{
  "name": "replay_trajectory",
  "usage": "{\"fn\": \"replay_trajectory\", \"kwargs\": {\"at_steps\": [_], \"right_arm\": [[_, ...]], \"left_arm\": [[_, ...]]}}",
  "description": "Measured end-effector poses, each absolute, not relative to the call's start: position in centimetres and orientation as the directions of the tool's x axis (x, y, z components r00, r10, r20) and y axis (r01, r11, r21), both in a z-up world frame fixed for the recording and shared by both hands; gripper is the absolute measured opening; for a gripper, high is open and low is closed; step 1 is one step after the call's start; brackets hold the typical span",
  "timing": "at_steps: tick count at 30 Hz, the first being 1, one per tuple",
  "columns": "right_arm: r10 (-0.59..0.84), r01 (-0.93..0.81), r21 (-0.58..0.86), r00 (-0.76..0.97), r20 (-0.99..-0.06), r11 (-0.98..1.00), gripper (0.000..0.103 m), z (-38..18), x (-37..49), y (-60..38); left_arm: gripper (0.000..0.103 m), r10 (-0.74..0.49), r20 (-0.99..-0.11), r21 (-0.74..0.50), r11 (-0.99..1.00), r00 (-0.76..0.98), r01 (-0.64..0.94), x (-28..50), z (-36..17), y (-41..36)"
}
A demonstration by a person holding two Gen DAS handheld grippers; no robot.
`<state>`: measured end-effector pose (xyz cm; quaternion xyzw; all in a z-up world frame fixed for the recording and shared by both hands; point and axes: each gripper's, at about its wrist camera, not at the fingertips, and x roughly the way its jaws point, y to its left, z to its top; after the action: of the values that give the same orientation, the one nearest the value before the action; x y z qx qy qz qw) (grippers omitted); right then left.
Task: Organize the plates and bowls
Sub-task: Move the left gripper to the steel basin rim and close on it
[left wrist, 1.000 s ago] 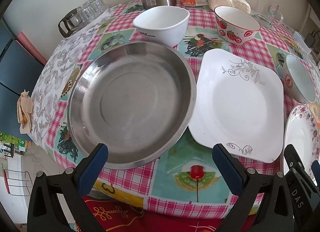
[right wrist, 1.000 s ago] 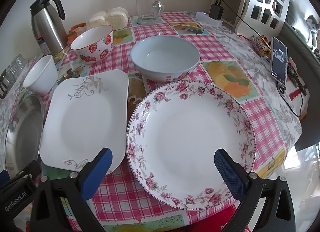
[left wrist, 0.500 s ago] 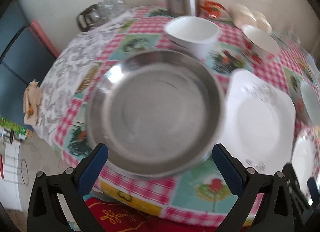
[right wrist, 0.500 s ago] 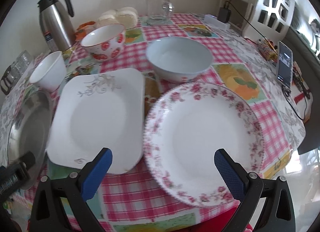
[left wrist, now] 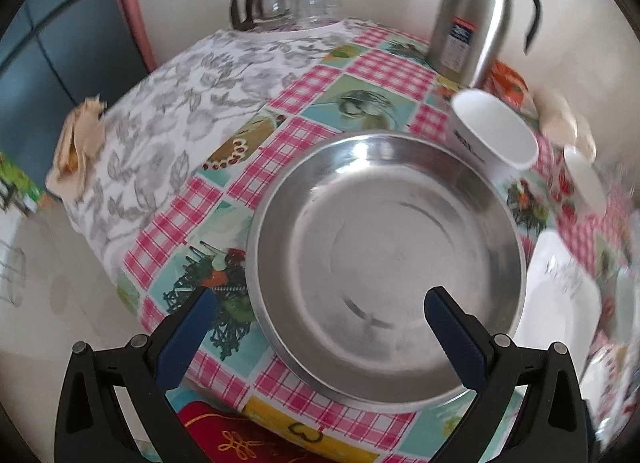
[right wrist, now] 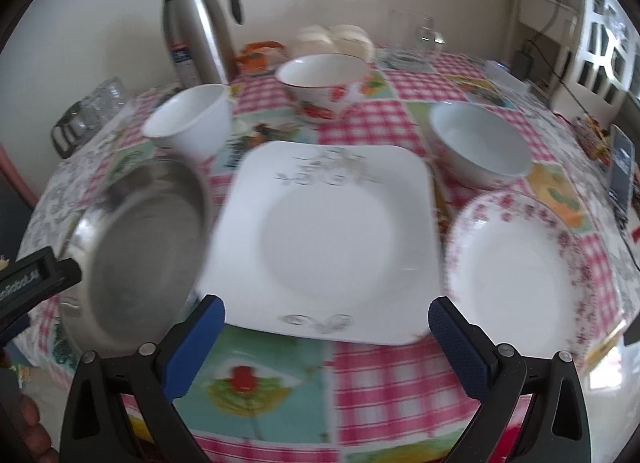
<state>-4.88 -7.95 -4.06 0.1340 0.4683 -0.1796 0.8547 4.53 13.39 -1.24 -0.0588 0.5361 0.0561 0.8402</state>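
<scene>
Left gripper (left wrist: 320, 319) jaws spread wide, holding nothing, poised over the near rim of the steel plate (left wrist: 388, 259). Right gripper (right wrist: 326, 327) likewise released, empty, lined up on the near edge of the square white plate (right wrist: 324, 239).

Landmark = square white plate, right wrist view:
- steel plate: touching or slightly overlapping its left edge, cannot tell which
- floral round plate (right wrist: 520, 271): just right
- white bowl (right wrist: 192, 119): behind-left
- strawberry bowl (right wrist: 324, 79): behind
- pale bowl (right wrist: 480, 143): behind-right
- thermos (right wrist: 196, 31): far back-left

Everything sits on the checked tablecloth (right wrist: 400, 391).
</scene>
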Motion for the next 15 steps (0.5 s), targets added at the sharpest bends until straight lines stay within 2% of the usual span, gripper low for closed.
{"fn": "replay_trajectory", "kwargs": {"at_steps": [9, 15], "right_arm": [[-0.081, 0.315, 0.106, 0.527, -0.846, 0.943, 0.103, -4.6, -2.8, -4.5], [-0.020, 0.323, 0.175, 0.521, -0.853, 0.930, 0.091, -5.2, -2.6, -4.5]], "left_arm": [[0.103, 0.039, -0.918, -0.040, 0.981, 0.394, -0.190, 5.9, -2.6, 15.1], [0.103, 0.007, -0.915, -0.083, 0.975, 0.403, -0.206, 6.2, -3.1, 16.4]]}}
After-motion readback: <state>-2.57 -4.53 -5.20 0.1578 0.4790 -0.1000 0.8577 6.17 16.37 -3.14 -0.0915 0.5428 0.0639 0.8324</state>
